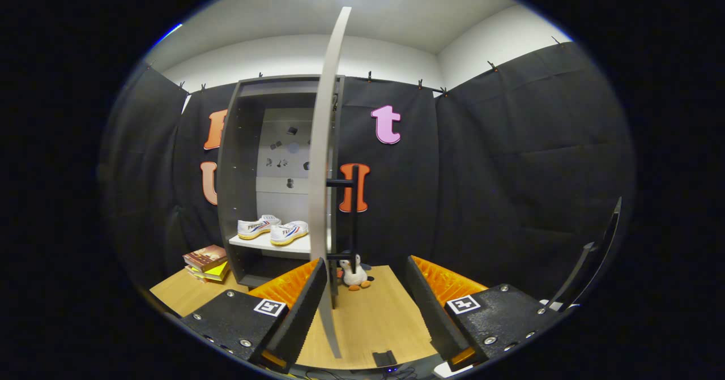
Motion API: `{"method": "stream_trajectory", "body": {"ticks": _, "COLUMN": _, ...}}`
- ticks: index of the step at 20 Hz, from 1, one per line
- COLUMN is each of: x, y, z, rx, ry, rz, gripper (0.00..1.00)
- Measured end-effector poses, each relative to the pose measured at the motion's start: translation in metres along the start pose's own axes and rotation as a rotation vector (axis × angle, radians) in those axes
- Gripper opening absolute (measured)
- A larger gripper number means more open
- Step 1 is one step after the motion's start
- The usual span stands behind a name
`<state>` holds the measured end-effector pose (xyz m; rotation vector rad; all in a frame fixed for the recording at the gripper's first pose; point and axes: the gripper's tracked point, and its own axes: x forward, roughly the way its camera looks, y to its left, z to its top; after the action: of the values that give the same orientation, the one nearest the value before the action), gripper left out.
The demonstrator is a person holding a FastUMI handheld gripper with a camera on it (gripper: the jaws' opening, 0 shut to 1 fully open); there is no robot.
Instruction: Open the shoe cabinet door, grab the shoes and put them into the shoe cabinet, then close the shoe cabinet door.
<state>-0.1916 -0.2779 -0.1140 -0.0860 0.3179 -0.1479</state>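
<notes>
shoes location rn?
Gripper view: the shoes sit side by side on the cabinet shelf, beyond the open tool, left of the open door.

We saw our gripper [365,267] as two broad, wedge-shaped fingers [283,312] with a rough, pebbled finish on their top faces. Each narrowed toward its tip, and the inner edges were cut in fine saw-teeth. The faces behind those edges were ribbed. Each finger carried a square black-and-white marker [269,306] on top. Round silver screws [245,343] sat near the corners of the top faces. A thin, dark, curved strut [595,261] rose beside the right finger. The fingers stood wide apart.
</notes>
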Motion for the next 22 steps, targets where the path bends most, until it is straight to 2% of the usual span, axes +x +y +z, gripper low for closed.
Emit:
{"method": "stream_trajectory", "body": {"ticks": 3, "x": 0.027, "y": -0.018, "z": 0.004, "rx": -0.028, "ry": -0.001, "rz": 0.002, "gripper": 0.88}}
{"method": "stream_trajectory", "body": {"ticks": 7, "x": 0.053, "y": -0.009, "z": 0.008, "rx": -0.034, "ry": -0.009, "rz": 0.091, "gripper": 0.88}}
{"method": "stream_trajectory", "body": {"ticks": 12, "x": 0.040, "y": 0.014, "z": 0.008, "rx": 0.008, "ry": 0.001, "rz": 0.199, "gripper": 0.81}}
{"method": "stream_trajectory", "body": {"ticks": 15, "x": 0.035, "y": 0.042, "z": 0.006, "rx": 0.037, "ry": 0.005, "rz": 0.268, "gripper": 0.80}}
{"method": "stream_trajectory", "body": {"ticks": 19, "x": 0.031, "y": 0.104, "z": 0.005, "rx": 0.121, "ry": 0.005, "rz": 0.433, "gripper": 0.79}}
{"method": "stream_trajectory", "body": {"ticks": 22, "x": 0.044, "y": 0.140, "z": 0.014, "rx": 0.104, "ry": -0.023, "rz": 0.459, "gripper": 0.79}}
